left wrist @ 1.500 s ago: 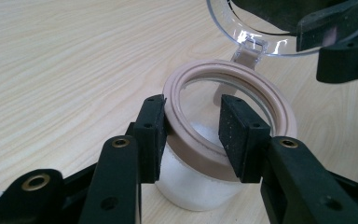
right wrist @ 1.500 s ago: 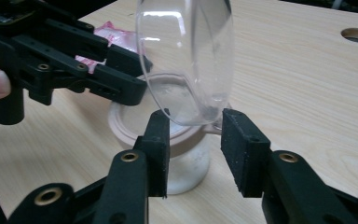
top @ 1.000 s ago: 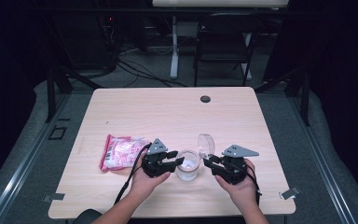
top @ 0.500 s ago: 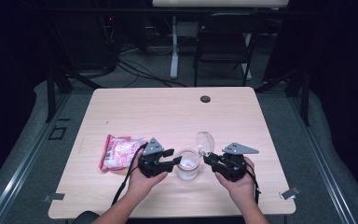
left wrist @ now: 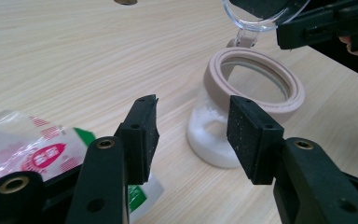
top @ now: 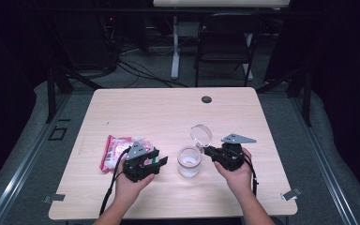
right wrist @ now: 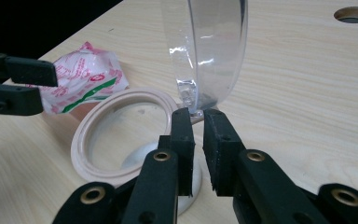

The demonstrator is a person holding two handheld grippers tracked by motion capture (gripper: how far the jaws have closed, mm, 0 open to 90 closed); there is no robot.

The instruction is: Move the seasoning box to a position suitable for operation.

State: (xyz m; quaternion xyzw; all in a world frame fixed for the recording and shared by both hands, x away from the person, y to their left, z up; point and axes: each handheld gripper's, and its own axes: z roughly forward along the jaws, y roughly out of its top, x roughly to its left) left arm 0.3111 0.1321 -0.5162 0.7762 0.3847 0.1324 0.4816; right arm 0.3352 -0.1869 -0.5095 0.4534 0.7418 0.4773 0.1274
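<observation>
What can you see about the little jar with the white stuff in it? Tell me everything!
The jar is small, round and see-through, like glass or clear plastic. It stands upright on the wooden table, with white powder in the bottom. A pinkish-beige ring runs round its wide mouth. Its clear round lid is flipped up and open, hinged at the rim. The right gripper closes near that hinge. The left gripper is open beside the jar.

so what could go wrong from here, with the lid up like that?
1. The right gripper has been closing at the edge of the clear lid. It seems to grip only that edge, so the upright lid could slip out and drop.
2. The left gripper stands open, off the jar. With nothing steadying it, a pull on the lid could tip the jar and spill the white powder.
3. The packet lies right by the left gripper and could get dragged.
</observation>
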